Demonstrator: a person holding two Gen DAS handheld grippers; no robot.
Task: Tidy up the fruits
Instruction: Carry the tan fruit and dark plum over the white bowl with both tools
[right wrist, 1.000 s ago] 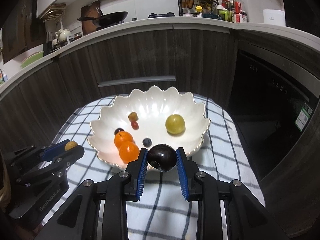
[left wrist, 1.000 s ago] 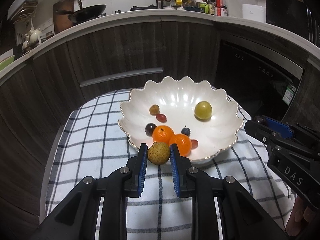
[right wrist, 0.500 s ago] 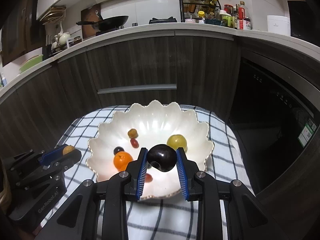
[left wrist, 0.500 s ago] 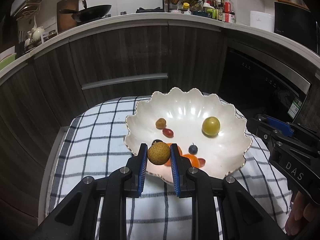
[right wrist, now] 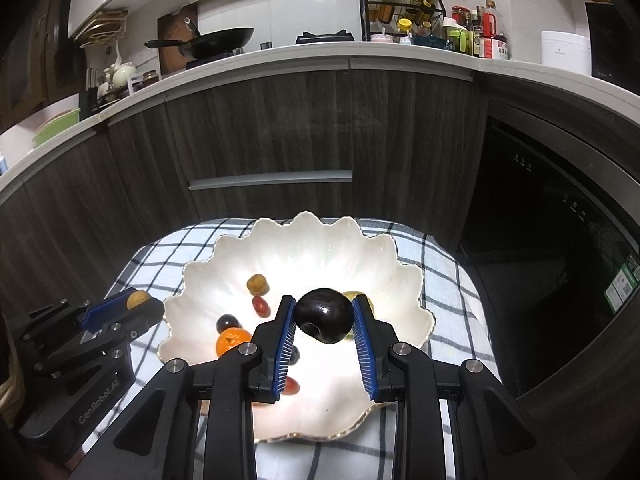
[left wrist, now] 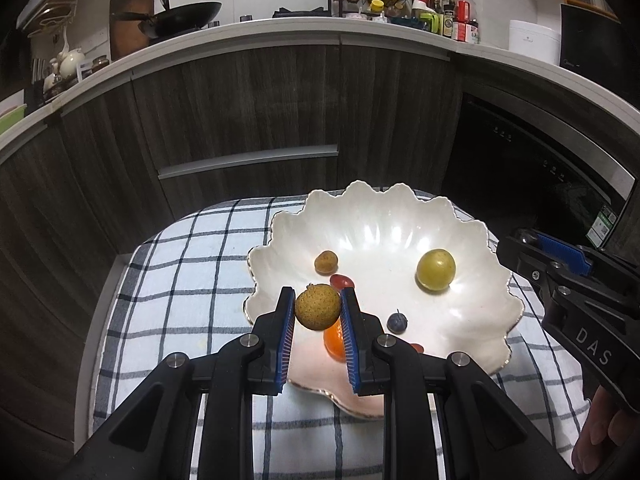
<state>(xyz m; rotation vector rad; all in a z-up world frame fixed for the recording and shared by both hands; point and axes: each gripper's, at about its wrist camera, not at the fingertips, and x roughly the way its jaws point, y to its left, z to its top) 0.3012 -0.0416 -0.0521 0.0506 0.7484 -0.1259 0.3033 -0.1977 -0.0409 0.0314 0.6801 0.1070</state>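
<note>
Now each claw clamps a fruit over the bowl (left wrist: 460, 240) (left gripper (left wrist: 317, 312) longan (left wrist: 317, 307), right gripper (right wrist: 324, 320) plum (right wrist: 325, 315))

Each camera is sitting behind its own gripper, looking forward and down along the two fingers. The left wrist view is facing over the left gripper (left wrist: 317, 309) toward the scalloped white bowl (left wrist: 472, 240), close ahead of its fingertips, with the right gripper (left wrist: 560, 264) showing at its right edge. The right wrist view is looking over the right gripper's fingertips at the same bowl, with the left gripper at its left edge. Both are sharing the bowl, the checked cloth (right wrist: 448, 264) and the dark cabinets (right wrist: 260, 128) beyond.
</note>
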